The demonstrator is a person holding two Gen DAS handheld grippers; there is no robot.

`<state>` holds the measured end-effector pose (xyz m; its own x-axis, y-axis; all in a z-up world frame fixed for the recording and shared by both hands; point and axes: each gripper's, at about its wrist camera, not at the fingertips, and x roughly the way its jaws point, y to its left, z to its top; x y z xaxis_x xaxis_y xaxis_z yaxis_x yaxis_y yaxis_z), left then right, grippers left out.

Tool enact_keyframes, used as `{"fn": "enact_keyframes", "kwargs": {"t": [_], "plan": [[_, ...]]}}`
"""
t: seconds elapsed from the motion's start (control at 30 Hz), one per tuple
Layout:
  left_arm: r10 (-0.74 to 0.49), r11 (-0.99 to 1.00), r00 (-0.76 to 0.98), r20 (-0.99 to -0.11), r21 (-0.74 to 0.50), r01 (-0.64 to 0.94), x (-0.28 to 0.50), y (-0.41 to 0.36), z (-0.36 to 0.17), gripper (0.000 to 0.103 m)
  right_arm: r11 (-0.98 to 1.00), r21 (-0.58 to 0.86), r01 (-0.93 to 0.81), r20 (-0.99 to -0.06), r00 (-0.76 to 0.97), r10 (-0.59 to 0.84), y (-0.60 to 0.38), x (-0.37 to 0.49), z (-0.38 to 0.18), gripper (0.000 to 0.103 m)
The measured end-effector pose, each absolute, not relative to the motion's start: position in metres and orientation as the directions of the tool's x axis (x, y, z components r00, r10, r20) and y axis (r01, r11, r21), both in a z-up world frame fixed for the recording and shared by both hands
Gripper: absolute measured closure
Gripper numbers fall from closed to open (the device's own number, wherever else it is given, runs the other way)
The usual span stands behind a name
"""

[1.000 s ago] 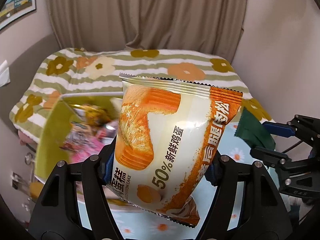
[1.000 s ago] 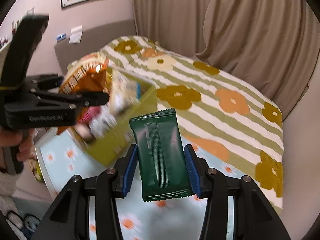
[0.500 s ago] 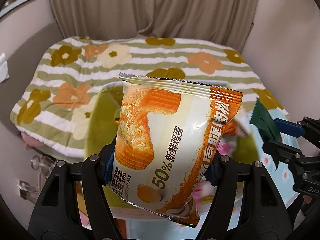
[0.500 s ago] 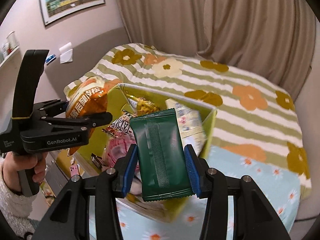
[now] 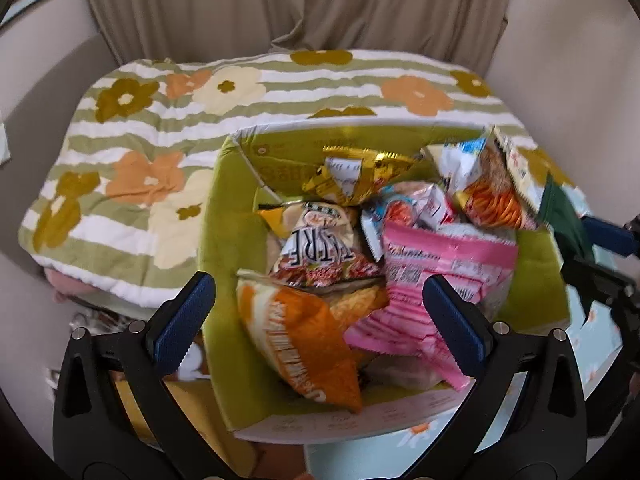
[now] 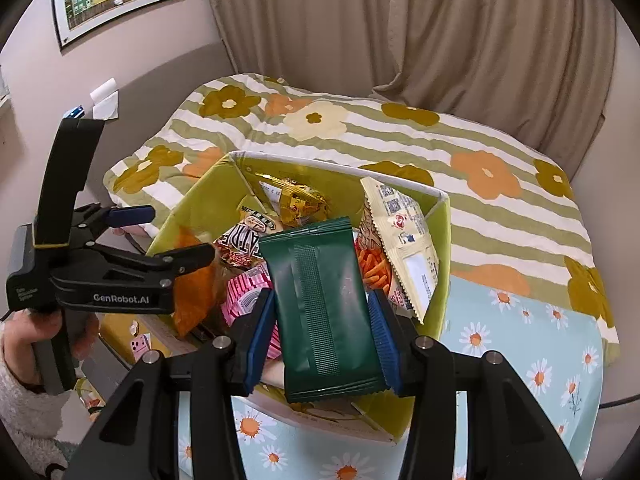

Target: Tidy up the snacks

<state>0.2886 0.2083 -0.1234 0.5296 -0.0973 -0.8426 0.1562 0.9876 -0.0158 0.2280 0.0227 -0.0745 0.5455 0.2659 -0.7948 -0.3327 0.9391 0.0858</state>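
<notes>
Progress: my green box (image 5: 224, 240) already holds most of the snacks, packed loose and piled to the rim. I judge the sorting well advanced but unfinished.

Left claw (image 5: 320, 320): jaws have just been opening and now stand at full spread, with nothing pressed between the pads. The orange cake packet (image 5: 304, 344) lies in the box below, at six o'clock in the pile, between my open jaws and touching neither.

Right claw (image 6: 322, 320): clamped on the dark green packet (image 6: 320, 304), upright, over the near rim of the box. This one is not yet delivered; from the box centre it sits at about five o'clock.
</notes>
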Motion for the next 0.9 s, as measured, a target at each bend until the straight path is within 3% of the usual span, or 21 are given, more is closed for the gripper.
{"fn": "enact_keyframes", "kwargs": {"t": [0.43,0.5,0.53,0.57,0.9], "plan": [[-0.115,0.984,0.561,-0.82,-0.017,0.176,0.267,0.212,-0.11,0.0,0.968,0.115,-0.224,-0.783,0.579,0.227,0.017,0.227,-0.083,0.058],[-0.111,0.984,0.562,-0.819,-0.011,0.178,0.265,0.21,-0.109,0.0,0.972,0.095,-0.214,-0.782,0.588,0.206,0.018,0.226,-0.085,0.04],[-0.108,0.984,0.562,-0.82,-0.007,0.179,0.264,0.21,-0.109,0.0,0.971,0.093,-0.22,-0.791,0.576,0.207,0.018,0.226,-0.088,0.015],[-0.107,0.984,0.561,-0.821,-0.005,0.18,0.264,0.209,-0.109,0.0,0.97,0.091,-0.226,-0.799,0.565,0.206,0.018,0.226,-0.09,0.0],[-0.077,0.982,0.572,-0.817,0.037,0.184,0.244,0.197,-0.108,0.0,0.972,0.08,-0.222,-0.771,0.604,0.201,0.007,0.205,-0.084,0.0]]}}
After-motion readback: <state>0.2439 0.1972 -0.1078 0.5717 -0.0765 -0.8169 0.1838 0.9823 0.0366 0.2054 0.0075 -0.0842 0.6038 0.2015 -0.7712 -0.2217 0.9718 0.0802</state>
